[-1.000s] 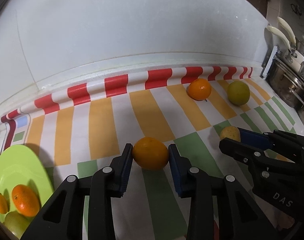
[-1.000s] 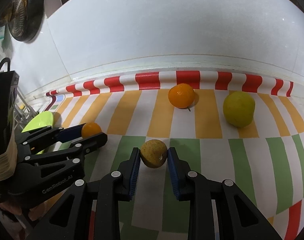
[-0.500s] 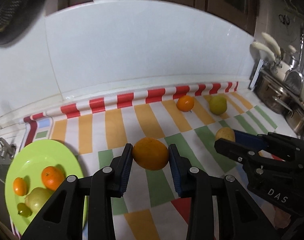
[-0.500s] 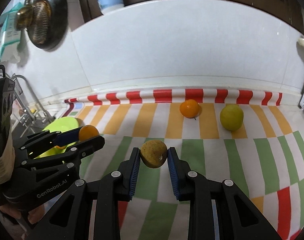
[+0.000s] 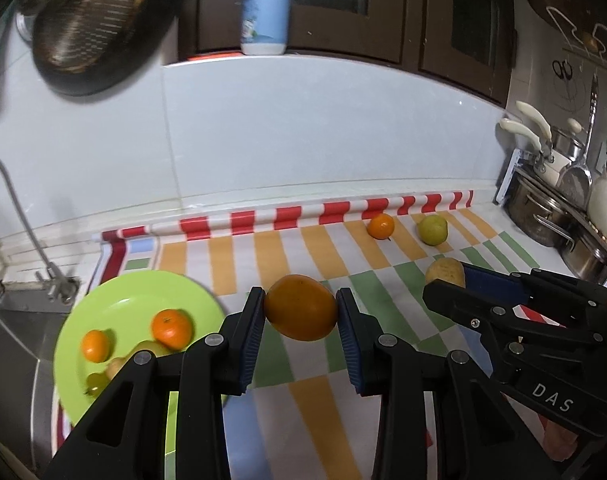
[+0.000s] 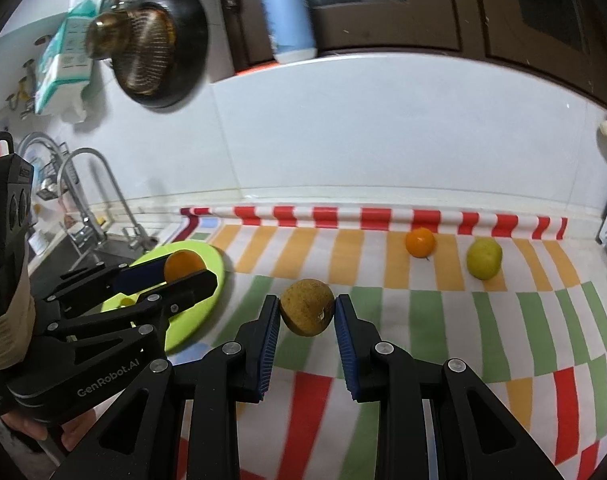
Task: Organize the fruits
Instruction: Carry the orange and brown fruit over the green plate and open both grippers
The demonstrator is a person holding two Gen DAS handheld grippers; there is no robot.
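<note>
Orange (image 5: 300,307) sits pinched between the blue pads of our left gripper (image 5: 300,312) in the left wrist view, held up off the striped worktop (image 5: 239,264) so we can carry it, in our judgement, to the green plate (image 5: 119,300) at lower left. The plate holds two small mandarins (image 5: 171,328) plus some pale green fruit partly hidden behind the gripper finger. It is a collection spot, so fruits get grouped there. The orange looks round, smooth, deep orange, bigger than the mandarins. To the right we see our right gripper (image 5: 443,280) clamped on a brownish-yellow fruit (image 5: 444,272). Far back near the wall edge: one small tangerine (image 5: 380,226) and a yellow-green fruit (image 5: 433,230), close but apart, not yet collected.

Right wrist view: our right gripper (image 6: 307,314) squeezes the brownish-yellow fruit (image 6: 307,312) by its sides, lifted clear of the worktop (image 6: 423,320), likely also bound for the plate. Skin looks rough, russet, speckled, roundish; we cannot name the kind. Left gripper (image 6: 183,270) shows at left with the orange (image 6: 182,265) over the plate rim (image 6: 213,280). Tangerine (image 6: 420,241) and yellow-green fruit (image 6: 483,258) sit on the stripes near the back.
</note>
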